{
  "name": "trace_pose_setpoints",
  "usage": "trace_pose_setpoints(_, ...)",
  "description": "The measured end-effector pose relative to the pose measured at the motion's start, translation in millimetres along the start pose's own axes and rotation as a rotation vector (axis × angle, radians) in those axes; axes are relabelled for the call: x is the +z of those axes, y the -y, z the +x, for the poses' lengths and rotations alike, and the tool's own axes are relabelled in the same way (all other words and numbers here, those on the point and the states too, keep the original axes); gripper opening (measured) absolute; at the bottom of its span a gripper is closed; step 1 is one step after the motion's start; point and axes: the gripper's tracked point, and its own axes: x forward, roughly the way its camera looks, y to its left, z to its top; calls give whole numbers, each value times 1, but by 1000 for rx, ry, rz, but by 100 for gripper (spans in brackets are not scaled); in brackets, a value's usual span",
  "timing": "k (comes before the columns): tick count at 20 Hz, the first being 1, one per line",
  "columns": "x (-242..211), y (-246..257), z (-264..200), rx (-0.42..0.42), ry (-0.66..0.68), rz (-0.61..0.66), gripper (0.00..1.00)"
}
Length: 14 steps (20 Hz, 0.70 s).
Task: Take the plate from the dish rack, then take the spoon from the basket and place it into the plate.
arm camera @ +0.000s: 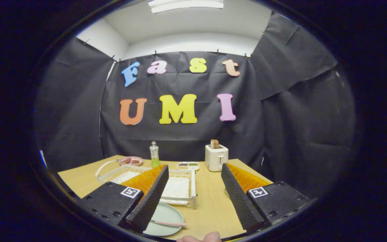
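Observation:
A pale green plate (166, 215) lies flat on the wooden table (210, 201), just in front of the white dish rack (180, 188) and partly under my left finger. A pink-handled spoon (170, 223) rests on the plate's near part. My gripper (193, 171) is open and raised above the table, its black ribbed fingers (151, 198) spread wide with nothing between them. The rack sits just beyond the left finger; its left side has a white handled basket (113, 169).
At the back of the table stand a green bottle (154, 154), a white toaster (216, 157) holding bread, a small divided dish (187, 165) and a pink plate (131, 161) with food. Fingertips of a hand (198, 238) show below the gripper.

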Motion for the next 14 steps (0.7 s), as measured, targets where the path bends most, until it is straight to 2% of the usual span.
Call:
trace_pose_setpoints(3,-4,2,5,-21,12,-3,100)
trace_pose_setpoints(14,17,-18,-3,30,56,-27,100)
